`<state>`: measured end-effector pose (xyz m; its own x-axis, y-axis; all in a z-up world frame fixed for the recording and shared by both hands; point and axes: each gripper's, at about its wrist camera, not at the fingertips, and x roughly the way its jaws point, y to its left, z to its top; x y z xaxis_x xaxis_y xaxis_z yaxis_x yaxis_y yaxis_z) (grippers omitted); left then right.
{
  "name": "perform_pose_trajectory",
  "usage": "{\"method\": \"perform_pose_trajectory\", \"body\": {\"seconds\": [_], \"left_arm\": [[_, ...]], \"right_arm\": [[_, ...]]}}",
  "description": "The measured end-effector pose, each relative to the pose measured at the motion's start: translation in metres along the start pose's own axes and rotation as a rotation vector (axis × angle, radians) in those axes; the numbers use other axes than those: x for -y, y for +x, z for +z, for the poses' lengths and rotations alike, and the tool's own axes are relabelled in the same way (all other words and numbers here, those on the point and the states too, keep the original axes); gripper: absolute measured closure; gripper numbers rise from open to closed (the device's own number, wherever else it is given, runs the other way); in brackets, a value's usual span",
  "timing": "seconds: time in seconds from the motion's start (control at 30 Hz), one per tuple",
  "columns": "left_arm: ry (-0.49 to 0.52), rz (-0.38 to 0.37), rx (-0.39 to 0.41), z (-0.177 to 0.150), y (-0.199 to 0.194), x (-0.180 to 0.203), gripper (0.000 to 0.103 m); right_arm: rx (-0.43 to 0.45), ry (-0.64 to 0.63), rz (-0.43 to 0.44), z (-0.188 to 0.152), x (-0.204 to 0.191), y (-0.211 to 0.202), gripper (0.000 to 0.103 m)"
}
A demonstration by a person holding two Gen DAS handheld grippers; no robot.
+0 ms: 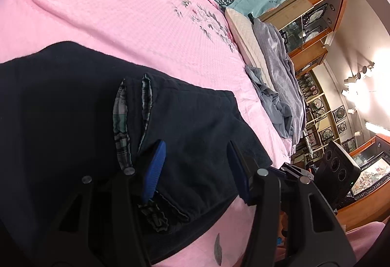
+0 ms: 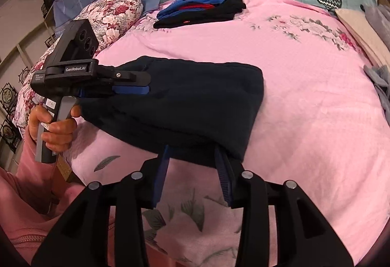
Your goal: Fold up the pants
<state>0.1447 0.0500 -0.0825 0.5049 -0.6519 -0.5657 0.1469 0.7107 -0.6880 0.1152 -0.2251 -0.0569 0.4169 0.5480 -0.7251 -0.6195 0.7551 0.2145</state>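
Pants [image 2: 185, 101], folded, near bedspread [image 2: 304, 96] edge; both hand-held grippers straddle hems, grip unclear.

pants [image 2: 185, 101]: 1 | hand-held gripper [image 2: 193, 169]: 2 | folded clothes stack [image 2: 202, 9]: 1

Dark navy pants [image 2: 190, 101] lie folded compactly on the pink bedspread [image 2: 304, 96].

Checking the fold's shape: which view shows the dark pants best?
The right wrist view: the whole folded dark pants lie in frame on the pink bedspread. The left wrist view shows only a close-up part, with its plaid pocket lining.
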Motion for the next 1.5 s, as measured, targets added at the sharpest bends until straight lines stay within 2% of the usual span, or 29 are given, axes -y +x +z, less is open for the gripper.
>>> {"method": "perform_pose_trajectory", "body": {"seconds": [0.1, 0.23, 0.3, 0.33, 0.47, 0.57, 0.63, 0.67, 0.73, 0.77, 0.83, 0.9, 0.97, 1.03, 1.1, 1.13, 1.2, 1.3, 1.37, 1.43, 1.47, 1.5], "left_arm": [[0.005, 0.002, -0.001, 0.0, 0.0, 0.0, 0.049], [0.009, -0.002, -0.002, -0.001, -0.001, 0.0, 0.049], [0.007, -0.008, -0.005, 0.0, 0.0, 0.0, 0.049], [0.006, -0.015, -0.007, 0.0, -0.001, -0.001, 0.049], [0.005, -0.03, -0.011, 0.0, -0.001, -0.003, 0.049], [0.01, -0.029, -0.014, 0.001, -0.001, -0.003, 0.049], [0.012, -0.028, -0.014, 0.001, -0.001, -0.003, 0.049], [0.013, -0.027, -0.014, 0.001, 0.0, -0.003, 0.049], [0.013, -0.024, -0.012, 0.001, 0.0, -0.003, 0.049], [0.013, -0.021, -0.011, 0.001, 0.0, -0.002, 0.049], [0.014, -0.018, -0.009, 0.0, 0.0, -0.001, 0.049], [0.016, -0.013, -0.011, -0.001, -0.001, -0.001, 0.049], [0.027, -0.003, -0.021, -0.004, -0.002, -0.001, 0.049], [0.068, 0.019, -0.026, -0.008, -0.006, 0.004, 0.049], [0.117, 0.067, -0.036, -0.011, -0.012, 0.014, 0.048], [0.134, 0.087, -0.034, -0.01, -0.016, 0.02, 0.039], [0.172, 0.091, 0.012, -0.007, -0.024, 0.036, 0.025], [0.271, 0.108, 0.05, -0.008, -0.023, 0.061, 0.022], [0.309, 0.082, 0.022, -0.013, -0.014, 0.07, 0.021], [0.288, 0.065, -0.048, -0.019, 0.003, 0.064, 0.021], [0.263, 0.079, -0.078, -0.023, 0.011, 0.058, 0.021], [0.244, 0.082, -0.078, -0.028, 0.015, 0.049, 0.021]], "right_arm": [[0.011, 0.016, -0.012, 0.005, -0.001, 0.004, 0.06], [0.02, 0.047, -0.068, 0.009, -0.006, 0.01, 0.055], [-0.007, 0.063, -0.123, 0.008, -0.006, 0.016, 0.055], [-0.018, 0.071, -0.157, 0.007, -0.003, 0.016, 0.057], [-0.037, 0.153, -0.187, -0.001, 0.016, 0.007, 0.07], [-0.059, 0.117, -0.184, -0.002, 0.011, 0.005, 0.067], [-0.062, 0.087, -0.136, 0.002, 0.003, -0.007, 0.066], [-0.026, 0.075, -0.07, 0.007, -0.001, -0.018, 0.066], [0.072, 0.083, -0.005, 0.018, -0.004, -0.032, 0.061], [0.14, 0.096, -0.002, 0.026, -0.003, -0.036, 0.056], [0.186, 0.135, -0.016, 0.036, 0.004, -0.028, 0.056], [0.116, 0.193, 0.004, 0.038, 0.015, -0.004, 0.056], [-0.036, 0.221, -0.051, 0.027, 0.029, 0.023, 0.056], [-0.023, 0.167, -0.059, 0.019, 0.03, 0.015, 0.056], [-0.071, 0.111, -0.134, 0.019, 0.028, 0.007, 0.047], [-0.082, 0.1, -0.151, 0.021, 0.029, 0.004, 0.047], [-0.051, 0.104, -0.123, 0.032, 0.032, 0.0, 0.047], [0.076, 0.112, -0.032, 0.061, 0.034, -0.001, 0.047], [0.118, 0.123, -0.026, 0.079, 0.037, 0.009, 0.047], [0.126, 0.13, -0.016, 0.092, 0.045, 0.028, 0.047], [0.102, 0.142, -0.02, 0.097, 0.05, 0.039, 0.047], [0.034, 0.172, -0.025, 0.098, 0.058, 0.056, 0.047]]}}
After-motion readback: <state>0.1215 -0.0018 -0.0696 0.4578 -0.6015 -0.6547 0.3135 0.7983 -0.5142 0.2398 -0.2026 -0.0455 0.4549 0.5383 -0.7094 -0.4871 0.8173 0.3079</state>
